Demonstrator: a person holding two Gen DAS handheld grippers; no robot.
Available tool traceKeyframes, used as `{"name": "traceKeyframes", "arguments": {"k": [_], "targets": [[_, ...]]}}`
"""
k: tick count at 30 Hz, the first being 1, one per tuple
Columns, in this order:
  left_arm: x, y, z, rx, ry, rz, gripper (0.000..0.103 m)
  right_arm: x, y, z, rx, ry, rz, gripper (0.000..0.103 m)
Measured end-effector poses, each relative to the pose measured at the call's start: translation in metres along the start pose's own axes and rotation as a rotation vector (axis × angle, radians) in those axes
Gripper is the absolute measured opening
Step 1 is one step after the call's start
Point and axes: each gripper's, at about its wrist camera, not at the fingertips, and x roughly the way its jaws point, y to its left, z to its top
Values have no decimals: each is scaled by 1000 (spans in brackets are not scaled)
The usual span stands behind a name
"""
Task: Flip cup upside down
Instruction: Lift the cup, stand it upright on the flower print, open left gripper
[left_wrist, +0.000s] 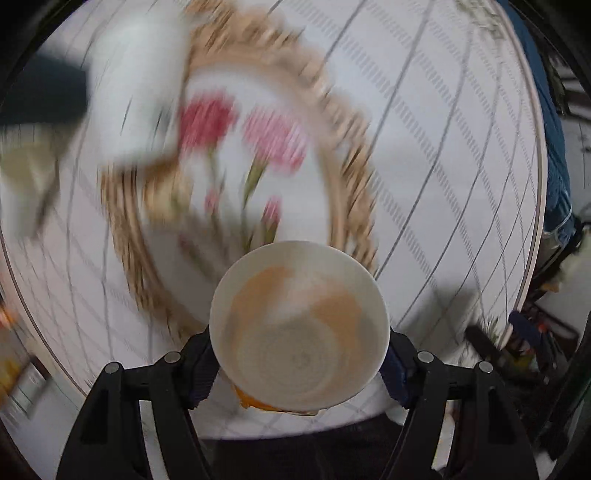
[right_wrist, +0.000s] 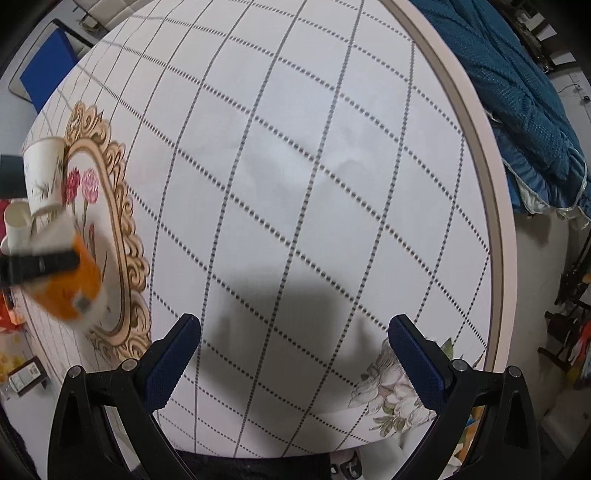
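Observation:
My left gripper (left_wrist: 299, 354) is shut on an orange and white paper cup (left_wrist: 299, 328). Its open mouth faces the camera and I see its inside. The background is blurred by motion. In the right wrist view the same cup (right_wrist: 70, 291) is at the far left, tilted on its side in the left gripper's black fingers (right_wrist: 40, 264), above the table. My right gripper (right_wrist: 295, 332) is open and empty above the table's near part.
The round table (right_wrist: 476, 147) has a white checked cloth with a gold-framed flower print (right_wrist: 110, 236). A white cup (right_wrist: 44, 177) stands at its left edge, with another white cup (right_wrist: 18, 225) beside it. A blue cloth (right_wrist: 517, 92) lies beyond the right rim.

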Motion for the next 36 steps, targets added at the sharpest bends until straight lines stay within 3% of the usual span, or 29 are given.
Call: {"name": "traceKeyframes", "arguments": {"k": [5, 12, 19, 22, 28, 36], "targets": [[33, 32, -42, -107, 65, -76, 71, 3, 8, -20, -24, 24, -10, 103], [51, 48, -57, -152, 11, -40, 72, 3, 33, -28, -59, 44, -27, 103], [33, 60, -53, -141, -40, -11, 72, 5, 57, -36, -77, 40, -48, 103], [36, 45, -46, -138, -53, -4, 83, 7, 66, -41, -78, 38, -49, 103], [13, 45, -48, -143, -85, -19, 84, -6, 74, -34, -70, 29, -45, 103], [-44, 51, -99, -133, -244, 12, 84, -36, 91, -61, -75, -31, -23, 103]]}}
